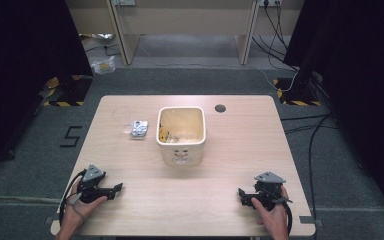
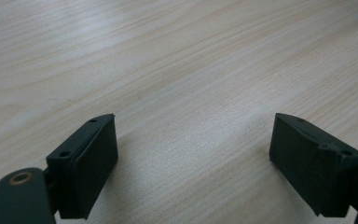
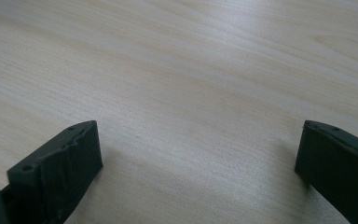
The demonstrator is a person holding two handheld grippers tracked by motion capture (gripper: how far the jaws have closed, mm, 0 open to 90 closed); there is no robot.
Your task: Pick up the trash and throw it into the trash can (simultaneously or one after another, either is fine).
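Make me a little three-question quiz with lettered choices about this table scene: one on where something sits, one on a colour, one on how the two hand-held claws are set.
1. Where does the small clear packet lie?
A. inside the tub
B. on the table, left of the tub
C. between the jaws of the left gripper

2. What colour is the square tub?
A. cream white
B. red
C. dark blue

3. How do the jaws of the left gripper and right gripper stand?
A. both spread, holding nothing
B. both clamped on the packet
C. one open, one shut

Answers: 1 B, it rests on the wood beside the tub's left wall. 2 A, pale walls. 3 A, bare table shows between each pair.
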